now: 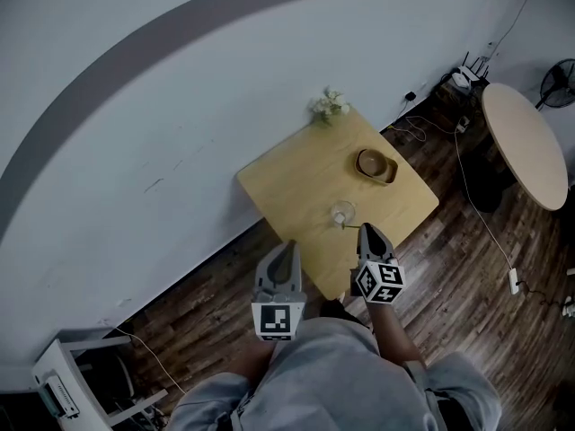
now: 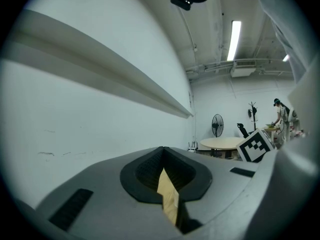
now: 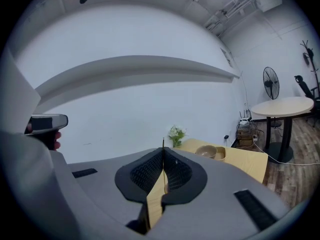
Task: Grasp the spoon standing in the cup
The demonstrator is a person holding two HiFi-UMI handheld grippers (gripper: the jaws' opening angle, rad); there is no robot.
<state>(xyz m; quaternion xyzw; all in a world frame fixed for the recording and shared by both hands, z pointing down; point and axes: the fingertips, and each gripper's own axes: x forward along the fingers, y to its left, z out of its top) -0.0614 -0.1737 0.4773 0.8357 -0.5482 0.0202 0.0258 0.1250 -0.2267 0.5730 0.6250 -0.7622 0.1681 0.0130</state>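
Observation:
A clear glass cup (image 1: pixel 342 213) stands on the square wooden table (image 1: pixel 296 187), near its front edge. A thin golden spoon (image 1: pixel 351 226) leans out of the cup toward my right gripper (image 1: pixel 364 229). In the right gripper view its handle (image 3: pixel 163 143) pokes up as a thin line between the closed jaws of the right gripper (image 3: pixel 163 153), which is shut on it; the cup is hidden behind the jaws. My left gripper (image 1: pixel 289 244) hangs off the table's near left edge, shut and empty, and the left gripper (image 2: pixel 163 151) faces the wall.
A tan bowl (image 1: pixel 375 165) (image 3: pixel 210 152) sits behind the cup, a small plant (image 1: pixel 329 106) (image 3: pixel 175 134) at the far corner by the wall. A round table (image 1: pixel 526 142), a fan (image 1: pixel 561 83) and floor cables (image 1: pixel 476 205) lie to the right. A white rack (image 1: pixel 67 380) stands lower left.

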